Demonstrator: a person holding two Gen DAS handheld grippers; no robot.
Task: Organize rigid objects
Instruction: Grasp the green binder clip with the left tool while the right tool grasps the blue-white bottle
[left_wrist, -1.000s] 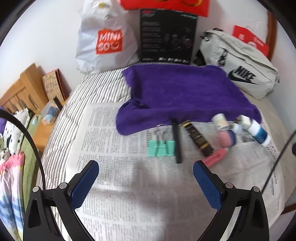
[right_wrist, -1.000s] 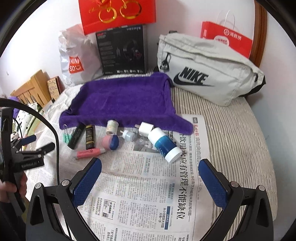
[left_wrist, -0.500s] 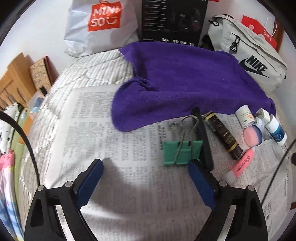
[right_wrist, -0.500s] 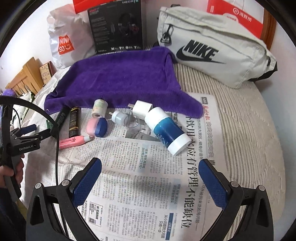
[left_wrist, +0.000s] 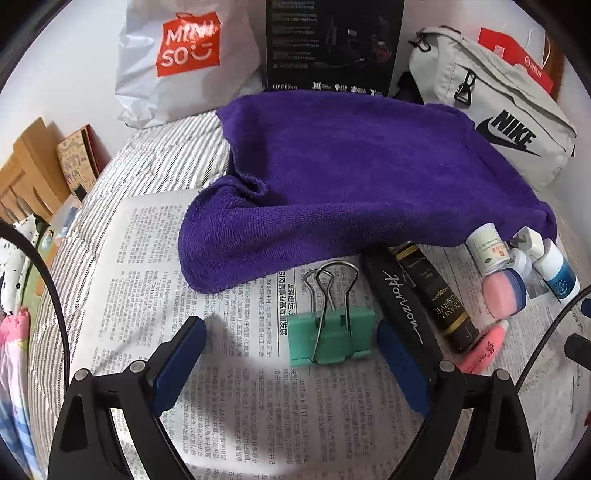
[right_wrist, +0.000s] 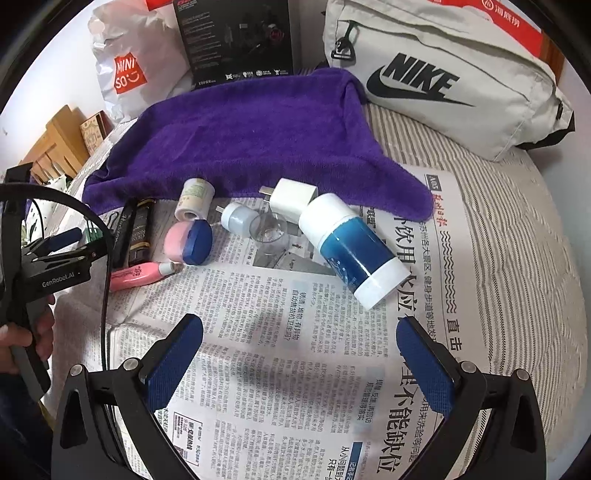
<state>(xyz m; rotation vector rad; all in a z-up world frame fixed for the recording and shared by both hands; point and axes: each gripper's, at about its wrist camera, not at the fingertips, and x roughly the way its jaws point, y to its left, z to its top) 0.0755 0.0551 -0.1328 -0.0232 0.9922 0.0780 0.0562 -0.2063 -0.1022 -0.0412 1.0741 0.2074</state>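
Note:
A green binder clip (left_wrist: 332, 338) lies on the newspaper (left_wrist: 155, 280) between the pads of my left gripper (left_wrist: 290, 326), close to the right pad; the jaws stand open around it. Right of the clip lie a black "Horizon" case (left_wrist: 400, 306), a black-and-gold tube (left_wrist: 436, 295), a pink tube (left_wrist: 487, 347) and a pink-and-blue jar (left_wrist: 504, 293). My right gripper (right_wrist: 299, 325) hangs open over bare newspaper, just short of a blue-and-white bottle (right_wrist: 351, 247) that lies on its side. A white charger plug (right_wrist: 291, 195), a clear cup (right_wrist: 269, 232) and a small cream jar (right_wrist: 194, 197) lie beyond it.
A purple towel (left_wrist: 351, 173) covers the bed behind the row of objects. At the back stand a white Miniso bag (left_wrist: 177, 62), a black box (left_wrist: 332, 44) and a grey Nike bag (right_wrist: 443, 81). A person's hand (right_wrist: 22, 332) holds the left gripper's handle.
Both grippers have sunk toward the newspaper and moved in on the objects. The left jaws narrowed a little and now straddle the green clip, which earlier lay ahead of them.

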